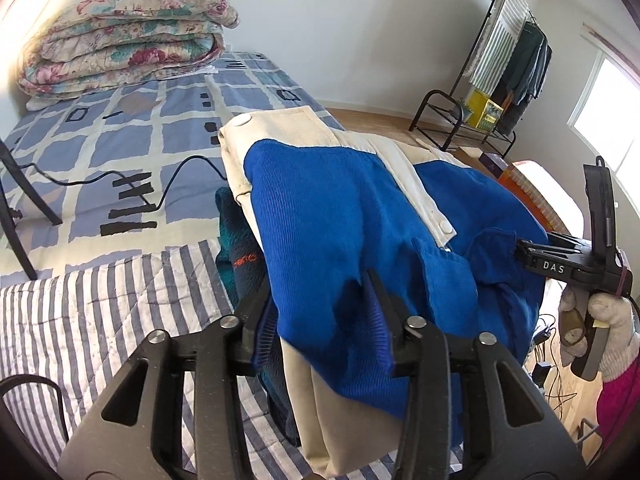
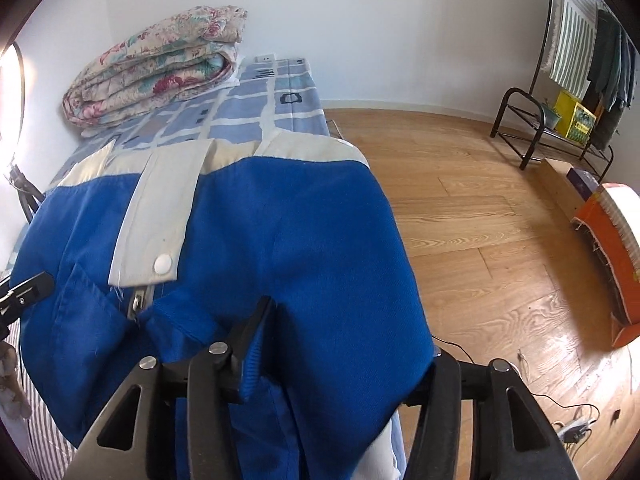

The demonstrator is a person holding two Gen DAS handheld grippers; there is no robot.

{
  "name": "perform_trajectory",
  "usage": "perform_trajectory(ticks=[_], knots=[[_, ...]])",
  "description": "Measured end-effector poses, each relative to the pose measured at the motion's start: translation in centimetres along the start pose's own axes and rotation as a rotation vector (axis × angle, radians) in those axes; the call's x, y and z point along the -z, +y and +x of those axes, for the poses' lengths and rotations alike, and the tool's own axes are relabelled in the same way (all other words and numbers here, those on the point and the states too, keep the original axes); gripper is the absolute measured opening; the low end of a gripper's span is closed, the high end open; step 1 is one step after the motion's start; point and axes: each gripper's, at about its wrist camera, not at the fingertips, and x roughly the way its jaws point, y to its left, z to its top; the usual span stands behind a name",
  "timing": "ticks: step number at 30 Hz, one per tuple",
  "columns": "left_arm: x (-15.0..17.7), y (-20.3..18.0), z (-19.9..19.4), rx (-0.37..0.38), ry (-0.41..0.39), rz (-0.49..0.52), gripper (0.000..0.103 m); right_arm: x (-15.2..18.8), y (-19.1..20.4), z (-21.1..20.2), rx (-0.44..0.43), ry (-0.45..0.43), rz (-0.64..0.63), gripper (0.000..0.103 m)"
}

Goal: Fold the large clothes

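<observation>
My left tongs (image 1: 320, 316) are clamped on a fold of the blue and cream jacket (image 1: 340, 216), blue cloth and its ribbed hem pinched between the two fingers. My right tongs (image 2: 344, 360) have the same jacket (image 2: 240, 240) draped over them: the left finger (image 2: 252, 332) presses against a ribbed blue fold, the right finger is hidden under the cloth, so I cannot confirm from this view how far they are closed. In the left wrist view the right tongs (image 1: 520, 250) appear at the right side, tip buried in a blue fold, with my gloved right hand (image 1: 600, 332) on the handle. The jacket hangs raised between the two tongs, above the near edge of the bed, with its cream placket and white snap (image 2: 162, 265) facing up and a zipper pull (image 2: 138, 300) exposed below it. Beneath it on the left lies a dark teal garment (image 1: 240, 248) on a striped quilt (image 1: 100, 300) at the near edge of the bed. Past that, the blue checked bedsheet (image 1: 140, 132) carries a black cable (image 1: 172, 184). At the far edge of the bed rests a folded floral quilt (image 1: 128, 36). Off the bed, on the wooden floor (image 2: 480, 220), a black clothes rack (image 2: 560, 80) stands against the far wall.
</observation>
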Motion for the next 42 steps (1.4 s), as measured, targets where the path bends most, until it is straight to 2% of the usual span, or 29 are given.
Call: perform_trajectory(ticks=[2,10,16,22,28,35,38,42], knots=[[0.2,0.0,-0.3,-0.003,-0.002,-0.002,0.047,0.1,0.1,-0.4,0.025,-0.003,0.004,0.065],[1.0,-0.4,-3.0,-0.003,-0.021,0.012,0.048,0.6,0.8,-3.1,0.042,-0.035,0.013,0.066],[1.3,-1.0,-6.8,-0.005,-0.057,0.027,0.048,1.2,1.6,-6.9,0.065,-0.081,0.01,0.066],[2.3,-1.8,-12.6,-0.012,-0.095,0.033,0.048,2.3,2.6,-12.9,0.051,-0.136,0.014,0.066],[4.0,-3.3,-20.1,-0.017,-0.141,0.044,0.048,4.0,5.1,-19.9,0.046,-0.199,-0.037,0.068],[7.2,-5.0,-28.5,-0.037,-0.179,0.068,0.048,8.3,8.9,-28.3,0.024,-0.257,-0.079,0.074],[9.3,-5.5,-31.9,-0.058,-0.198,0.084,0.055,10.6,10.4,-31.1,0.015,-0.267,-0.1,0.076],[12.2,-6.0,-36.0,-0.096,-0.222,0.097,0.056,14.0,12.1,-34.4,0.013,-0.299,-0.12,0.08]])
